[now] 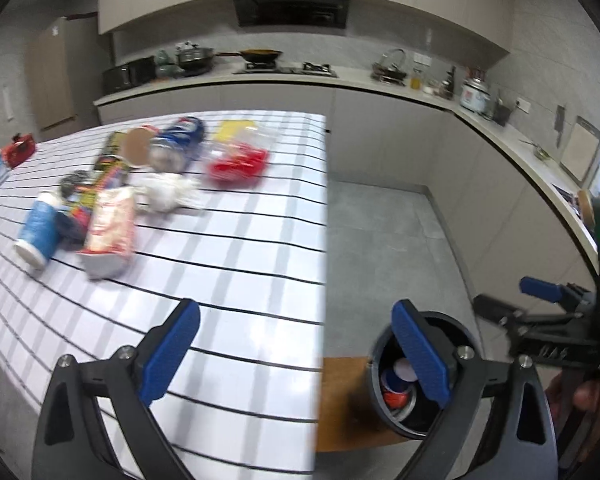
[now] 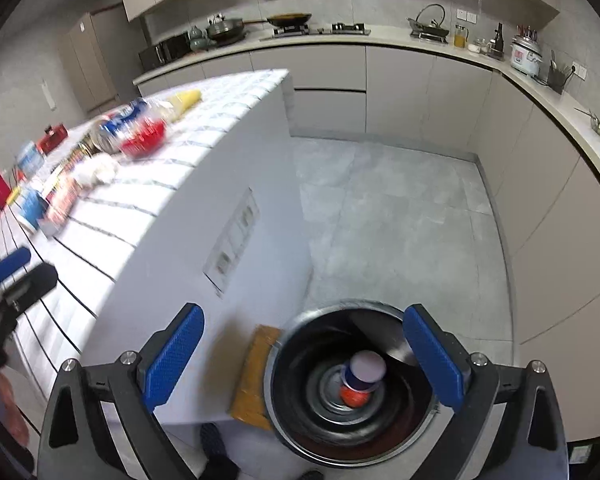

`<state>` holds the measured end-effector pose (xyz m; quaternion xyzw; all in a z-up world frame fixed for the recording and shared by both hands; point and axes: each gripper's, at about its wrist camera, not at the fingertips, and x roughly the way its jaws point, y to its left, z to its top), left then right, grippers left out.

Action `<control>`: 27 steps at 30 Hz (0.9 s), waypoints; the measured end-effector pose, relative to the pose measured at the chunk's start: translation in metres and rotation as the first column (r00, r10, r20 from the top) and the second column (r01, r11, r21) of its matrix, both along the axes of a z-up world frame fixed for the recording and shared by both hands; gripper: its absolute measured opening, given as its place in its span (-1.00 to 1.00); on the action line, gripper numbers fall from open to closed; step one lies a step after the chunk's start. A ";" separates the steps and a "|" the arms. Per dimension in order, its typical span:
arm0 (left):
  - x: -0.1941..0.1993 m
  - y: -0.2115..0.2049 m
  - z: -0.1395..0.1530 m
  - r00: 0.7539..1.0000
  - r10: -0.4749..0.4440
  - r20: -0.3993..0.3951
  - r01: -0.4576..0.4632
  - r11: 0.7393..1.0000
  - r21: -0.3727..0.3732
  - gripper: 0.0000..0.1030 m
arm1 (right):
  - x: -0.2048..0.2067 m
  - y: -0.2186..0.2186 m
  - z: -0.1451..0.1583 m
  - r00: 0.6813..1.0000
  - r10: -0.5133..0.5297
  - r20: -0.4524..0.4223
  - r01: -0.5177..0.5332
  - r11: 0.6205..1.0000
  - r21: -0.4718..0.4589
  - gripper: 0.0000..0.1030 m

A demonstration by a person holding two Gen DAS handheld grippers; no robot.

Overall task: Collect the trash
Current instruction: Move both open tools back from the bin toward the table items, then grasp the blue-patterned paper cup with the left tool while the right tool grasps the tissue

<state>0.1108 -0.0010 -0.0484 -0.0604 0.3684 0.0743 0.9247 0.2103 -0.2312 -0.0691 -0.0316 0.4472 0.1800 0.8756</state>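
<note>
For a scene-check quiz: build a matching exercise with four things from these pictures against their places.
Things:
1. Round black trash bin
2. Red-and-blue can with pale lid
3. White-capped blue plastic bottle
4. Open left hand-held gripper

Places:
A. Lying on the striped tabletop
B. On the floor beside the counter
C. Above the table edge, holding nothing
D. Inside the bin

Pairs: 1-B, 2-D, 3-A, 4-C
</note>
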 end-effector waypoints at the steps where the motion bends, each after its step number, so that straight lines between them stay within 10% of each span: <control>1: -0.002 0.010 0.002 1.000 0.015 0.003 -0.015 1.000 0.002 0.90 | 0.001 0.008 0.004 1.000 -0.001 0.007 0.001 1.000 -0.003 0.96; 27: -0.045 0.230 -0.008 0.969 0.246 0.003 -0.246 0.969 -0.012 0.99 | 0.002 0.217 0.030 0.989 0.142 0.041 -0.144 0.989 0.036 0.96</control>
